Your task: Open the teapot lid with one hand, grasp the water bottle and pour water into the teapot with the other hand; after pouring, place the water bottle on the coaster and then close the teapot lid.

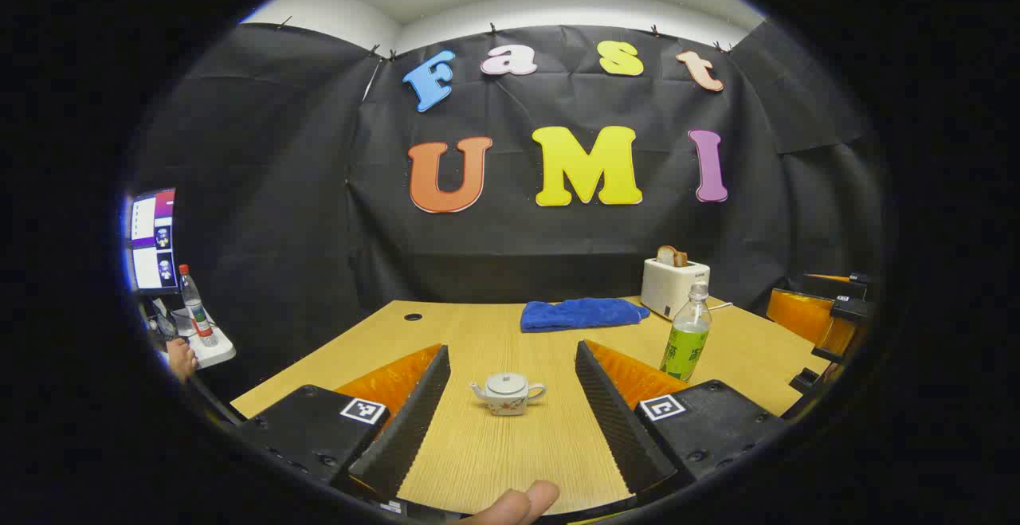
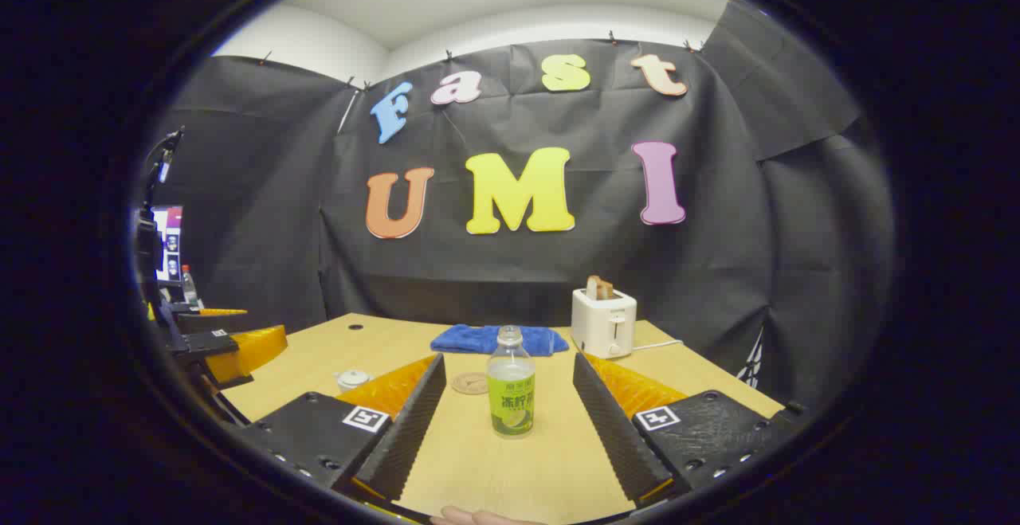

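Left gripper view: left tool (image 1: 510, 397) is spread wide, nothing between its fingers, lined up on the teapot (image 1: 508, 393), which sits on the desk (image 1: 494, 453) ahead of the tips, not touched. Lid (image 1: 507, 382) sits on the pot. Water bottle (image 1: 686, 334) stands upright to the right, well apart from the teapot, with the toaster (image 1: 674, 285) and blue cloth (image 1: 582, 313) behind. Right tool (image 1: 829, 322) shows at the far right edge, can't tell its state from here. Right gripper view: right tool (image 2: 510, 409) is spread too, empty, framing the bottle (image 2: 510, 385), which stands on the desk between the fingers' lines but clear of both. Coaster (image 2: 470, 382) lies bare just behind-left of the bottle. Teapot (image 2: 351, 379) is off to the left, lid on. My read: nothing done yet, both tools at pre-grasp. Left to do: lift lid, grip bottle, pour, bottle onto coaster, lid back.
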Demonstrator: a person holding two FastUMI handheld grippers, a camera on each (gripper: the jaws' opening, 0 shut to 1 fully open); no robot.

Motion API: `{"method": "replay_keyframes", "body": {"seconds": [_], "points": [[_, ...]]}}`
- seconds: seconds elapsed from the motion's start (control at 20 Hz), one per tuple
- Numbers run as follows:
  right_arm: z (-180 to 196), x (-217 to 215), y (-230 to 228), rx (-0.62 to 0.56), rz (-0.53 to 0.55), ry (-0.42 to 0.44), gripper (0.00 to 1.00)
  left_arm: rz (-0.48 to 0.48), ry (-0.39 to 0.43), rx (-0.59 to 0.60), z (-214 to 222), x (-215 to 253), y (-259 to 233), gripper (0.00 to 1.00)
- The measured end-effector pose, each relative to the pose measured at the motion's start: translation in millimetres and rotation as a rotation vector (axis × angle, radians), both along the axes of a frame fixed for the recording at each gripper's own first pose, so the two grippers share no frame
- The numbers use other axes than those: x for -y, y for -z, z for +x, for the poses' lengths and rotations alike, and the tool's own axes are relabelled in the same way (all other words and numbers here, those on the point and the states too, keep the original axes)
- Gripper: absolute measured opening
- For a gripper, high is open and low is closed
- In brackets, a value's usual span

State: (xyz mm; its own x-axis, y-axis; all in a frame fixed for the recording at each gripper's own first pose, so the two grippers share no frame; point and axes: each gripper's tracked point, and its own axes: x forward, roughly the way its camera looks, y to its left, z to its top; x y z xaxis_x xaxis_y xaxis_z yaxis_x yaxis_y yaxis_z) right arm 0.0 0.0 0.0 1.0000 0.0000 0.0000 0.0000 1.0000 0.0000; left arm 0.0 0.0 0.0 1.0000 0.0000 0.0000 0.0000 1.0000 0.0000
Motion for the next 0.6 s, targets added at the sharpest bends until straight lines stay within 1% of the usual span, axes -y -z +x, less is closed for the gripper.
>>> {"method": "replay_keyframes", "body": {"seconds": [0.15, 0.3, 0.6], "points": [[5, -1, 8, -0.027, -0.005, -0.010, 0.96, 0.007, -0.026, -0.012, 2, -10, 4, 0.99], [7, -3, 9, -0.025, -0.030, -0.008, 0.96, -0.003, -0.033, -0.018, 3, -14, 4, 0.99], [10, -2, 15, -0.034, -0.045, -0.009, 0.96, -0.009, -0.034, -0.024, 4, -16, 5, 0.99]]}}
